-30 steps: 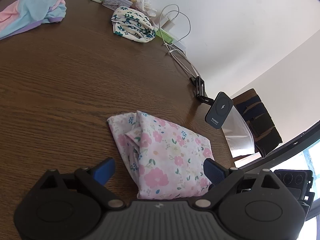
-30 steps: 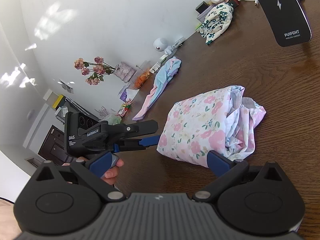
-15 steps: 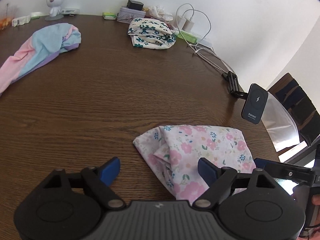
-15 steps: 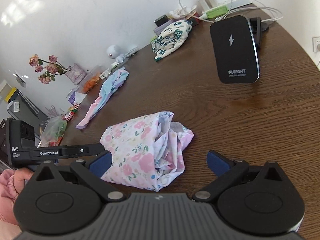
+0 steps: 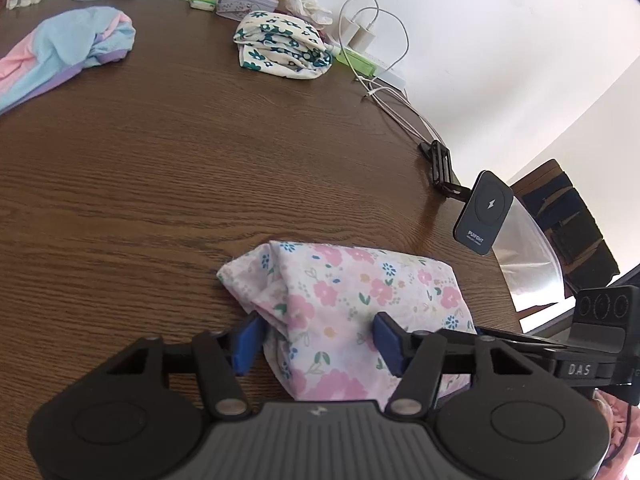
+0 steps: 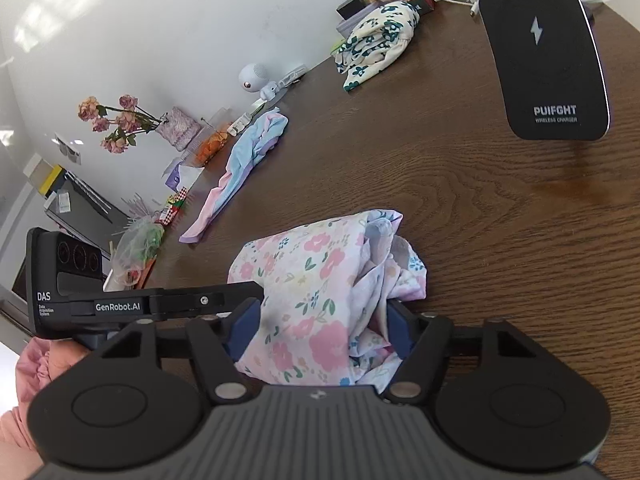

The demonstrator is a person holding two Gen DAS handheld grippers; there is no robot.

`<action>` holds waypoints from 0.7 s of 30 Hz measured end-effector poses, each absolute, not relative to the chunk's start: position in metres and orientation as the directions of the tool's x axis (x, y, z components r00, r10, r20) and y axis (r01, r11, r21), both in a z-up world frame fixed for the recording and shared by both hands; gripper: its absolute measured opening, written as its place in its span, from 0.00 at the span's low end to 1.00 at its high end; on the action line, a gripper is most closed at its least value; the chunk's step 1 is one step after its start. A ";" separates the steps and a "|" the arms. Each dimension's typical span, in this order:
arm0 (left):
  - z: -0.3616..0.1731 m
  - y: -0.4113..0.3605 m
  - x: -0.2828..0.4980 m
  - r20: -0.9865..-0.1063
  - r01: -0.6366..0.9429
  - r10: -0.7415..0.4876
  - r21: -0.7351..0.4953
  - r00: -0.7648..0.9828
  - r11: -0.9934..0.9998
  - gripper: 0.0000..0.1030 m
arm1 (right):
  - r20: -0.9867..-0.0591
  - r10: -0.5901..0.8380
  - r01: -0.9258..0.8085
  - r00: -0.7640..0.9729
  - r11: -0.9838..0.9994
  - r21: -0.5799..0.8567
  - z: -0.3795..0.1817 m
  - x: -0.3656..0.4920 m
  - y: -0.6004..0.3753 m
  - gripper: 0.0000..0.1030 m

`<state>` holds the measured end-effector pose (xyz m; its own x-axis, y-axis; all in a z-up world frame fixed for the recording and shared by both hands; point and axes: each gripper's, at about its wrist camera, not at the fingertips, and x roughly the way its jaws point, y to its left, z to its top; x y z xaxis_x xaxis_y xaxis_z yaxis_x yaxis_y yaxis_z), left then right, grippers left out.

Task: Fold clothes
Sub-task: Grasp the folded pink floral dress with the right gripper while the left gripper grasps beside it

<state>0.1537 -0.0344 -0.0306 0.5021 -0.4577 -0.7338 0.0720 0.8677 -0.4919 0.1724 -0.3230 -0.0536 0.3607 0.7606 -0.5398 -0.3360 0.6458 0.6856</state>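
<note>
Both the left gripper [image 5: 318, 338] and right gripper [image 6: 322, 322] have just been closing and now pinch the folded floral garment [image 5: 352, 300] on the near worktop [image 5: 160, 168]. Lifting unevenly could let the loose layers spill open.

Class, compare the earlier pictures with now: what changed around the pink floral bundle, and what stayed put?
Both grippers closed in: the left gripper and right gripper have just been closing, pads now pressing the folded pink floral cloth bundle from opposite sides. The bundle stays on the brown wooden table.

Matt floral cloth bundle [image 5: 360, 304] — grained wood table [image 5: 168, 184]
</note>
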 end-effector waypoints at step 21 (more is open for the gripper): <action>-0.033 -0.037 0.148 -0.700 0.104 -0.478 -0.506 0.531 0.856 0.17 | -0.617 0.696 -0.298 0.367 0.716 0.631 -0.048 0.170 -0.295 0.19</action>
<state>0.1479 -0.0374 -0.0329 0.5311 -0.4779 -0.6997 0.1043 0.8563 -0.5058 0.1701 -0.2947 -0.0479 0.3666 0.6962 -0.6172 -0.2979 0.7163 0.6310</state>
